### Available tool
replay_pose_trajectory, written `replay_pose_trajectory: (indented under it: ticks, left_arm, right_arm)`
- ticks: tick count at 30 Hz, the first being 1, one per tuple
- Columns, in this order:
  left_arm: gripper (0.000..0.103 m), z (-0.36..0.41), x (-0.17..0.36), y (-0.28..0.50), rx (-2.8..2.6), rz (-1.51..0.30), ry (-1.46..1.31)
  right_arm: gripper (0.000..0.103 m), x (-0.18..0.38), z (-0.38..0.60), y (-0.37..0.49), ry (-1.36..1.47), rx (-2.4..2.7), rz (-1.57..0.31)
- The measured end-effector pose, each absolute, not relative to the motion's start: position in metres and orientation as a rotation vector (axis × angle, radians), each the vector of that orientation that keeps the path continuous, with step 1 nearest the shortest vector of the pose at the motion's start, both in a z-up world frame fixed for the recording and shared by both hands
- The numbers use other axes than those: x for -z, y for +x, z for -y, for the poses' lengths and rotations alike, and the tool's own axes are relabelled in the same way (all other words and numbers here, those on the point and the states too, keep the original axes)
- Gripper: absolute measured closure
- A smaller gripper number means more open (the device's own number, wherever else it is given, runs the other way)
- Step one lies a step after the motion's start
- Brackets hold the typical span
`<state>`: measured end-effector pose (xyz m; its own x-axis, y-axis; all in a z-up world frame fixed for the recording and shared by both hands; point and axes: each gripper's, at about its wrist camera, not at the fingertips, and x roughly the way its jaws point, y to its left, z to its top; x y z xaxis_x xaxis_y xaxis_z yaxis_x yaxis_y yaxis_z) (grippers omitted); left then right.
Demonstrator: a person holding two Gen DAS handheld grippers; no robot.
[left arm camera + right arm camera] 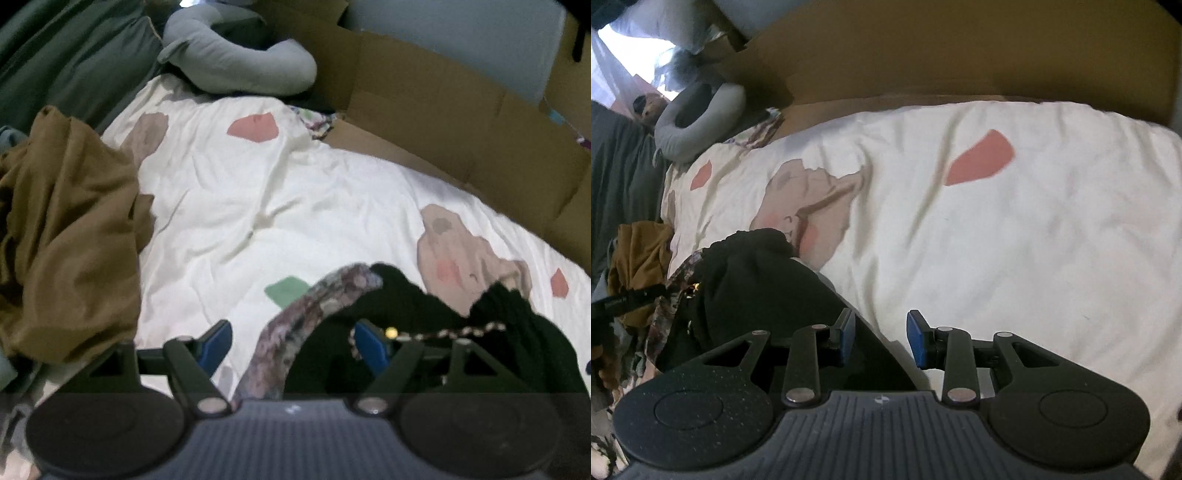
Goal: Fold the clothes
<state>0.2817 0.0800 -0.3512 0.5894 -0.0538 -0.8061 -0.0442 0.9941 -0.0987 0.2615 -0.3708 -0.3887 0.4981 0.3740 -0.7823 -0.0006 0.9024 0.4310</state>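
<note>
Surface: bed covered by a white quilt [280,206] with pink, tan and green printed patches; wrinkled.
Black garment [406,314]: lies bunched at the near edge of the quilt, over a tan print; a floral patterned strip [306,317] runs along its left side and a braided cord crosses it in the left wrist view.
Left gripper [295,343]: jaws stand wide apart; the patterned strip and black cloth lie between the blue pads [218,343], with no pad seen pressing on them.
Right gripper [881,338]: jaws part-way apart over the right edge of the black garment [757,280]; the left pad lies against the cloth, the right pad is over bare quilt; no grip is visible.
Brown garment [70,236]: crumpled heap at the left edge of the bed, well apart from the black one.
Grey neck pillow [236,59]: far left, on the quilt's far end.
Cardboard [461,125]: flattened sheets along the far right side of the bed.
</note>
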Motion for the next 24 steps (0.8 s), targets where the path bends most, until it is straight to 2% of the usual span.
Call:
replay_pose_trajectory:
  ticks: [4, 7, 20, 22, 24]
  left_arm:
    - [0.044, -0.076, 0.354, 0.299, 0.026, -0.938, -0.125]
    - [0.052, -0.067, 0.356, 0.31, 0.067, -0.938, -0.11]
    - [0.055, -0.039, 0.373, 0.358, 0.131, -1.006, -0.034]
    - [0.055, -0.04, 0.377, 0.359, 0.139, -1.023, -0.036]
    - [0.055, -0.041, 0.38, 0.358, 0.142, -1.031, -0.034]
  right_arm:
    - [0.07, 0.389, 0.355, 0.279, 0.358, -0.25, -1.022]
    - [0.064, 0.388, 0.343, 0.295, 0.308, -0.268, -1.011]
    - [0.064, 0.394, 0.295, 0.328, 0.187, -0.378, -1.019]
    - [0.061, 0.392, 0.29, 0.325, 0.181, -0.406, -1.015]
    - [0.054, 0.39, 0.286, 0.321, 0.194, -0.439, -1.004]
